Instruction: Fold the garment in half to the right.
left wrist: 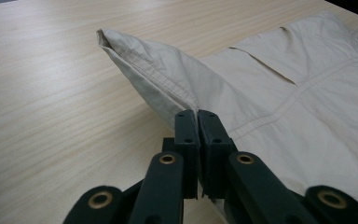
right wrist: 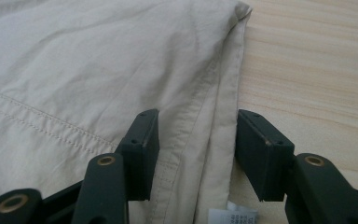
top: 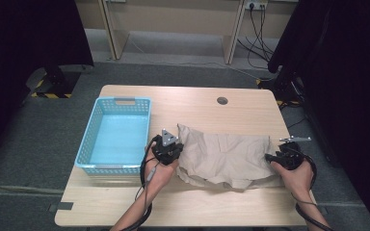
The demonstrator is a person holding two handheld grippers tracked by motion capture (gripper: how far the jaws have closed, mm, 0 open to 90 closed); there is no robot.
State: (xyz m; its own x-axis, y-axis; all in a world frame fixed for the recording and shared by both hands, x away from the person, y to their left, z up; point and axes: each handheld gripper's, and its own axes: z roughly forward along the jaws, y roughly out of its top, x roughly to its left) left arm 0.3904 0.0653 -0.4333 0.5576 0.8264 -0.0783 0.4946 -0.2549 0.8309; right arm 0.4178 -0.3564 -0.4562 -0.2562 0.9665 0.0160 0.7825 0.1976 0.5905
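A beige garment (top: 226,154) lies crumpled and folded on the wooden table (top: 183,202). My left gripper (top: 176,151) is at its left edge, and in the left gripper view its jaws (left wrist: 197,114) are pressed together on a stitched fold of the beige cloth (left wrist: 284,107). My right gripper (top: 272,158) sits at the garment's right edge. In the right gripper view its jaws (right wrist: 196,121) stand apart, straddling the hemmed edge of the cloth (right wrist: 98,60) without pressing it. A white label (right wrist: 230,215) peeks out near the right jaw.
A light blue plastic basket (top: 125,101) with nothing in it stands on the table's left side, close to my left hand. A round cable hole (top: 222,100) is in the tabletop at the back. Bare wood runs along the front edge.
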